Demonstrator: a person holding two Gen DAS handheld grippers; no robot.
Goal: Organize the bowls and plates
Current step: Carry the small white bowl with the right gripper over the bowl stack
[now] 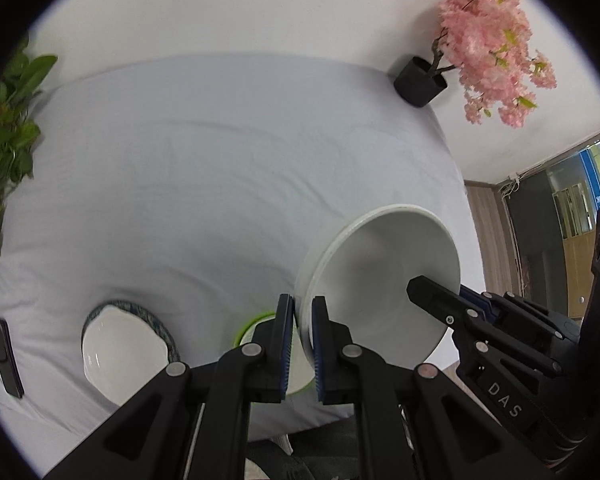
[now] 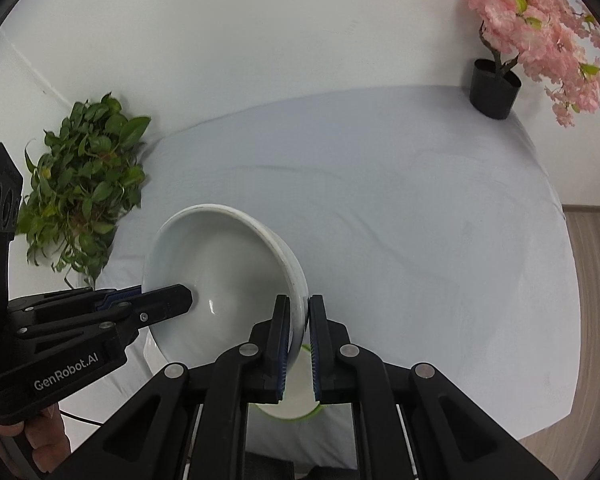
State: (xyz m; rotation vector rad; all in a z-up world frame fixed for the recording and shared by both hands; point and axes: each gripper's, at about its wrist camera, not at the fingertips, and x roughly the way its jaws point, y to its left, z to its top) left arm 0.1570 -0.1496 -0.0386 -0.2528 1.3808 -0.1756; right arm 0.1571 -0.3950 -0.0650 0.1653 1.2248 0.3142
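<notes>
A large white bowl (image 1: 380, 280) hangs tilted in the air above the table, held at two sides of its rim. My left gripper (image 1: 302, 312) is shut on its near left rim. My right gripper (image 2: 299, 312) is shut on the opposite rim; it shows in the left wrist view (image 1: 432, 300) at the bowl's right. The bowl also shows in the right wrist view (image 2: 220, 272), with the left gripper (image 2: 172, 300) at its left. A green-rimmed white bowl (image 1: 260, 324) sits on the table right below, also in the right wrist view (image 2: 292, 404). A white bowl (image 1: 120, 352) rests on a dark patterned plate (image 1: 140, 308) at the left.
The table has a white cloth (image 1: 220, 180). A black pot with a pink blossom tree (image 1: 420, 80) stands at the back right corner. A green leafy plant (image 2: 84, 184) stands at the left edge. A dark flat phone-like object (image 1: 6, 356) lies at the near left.
</notes>
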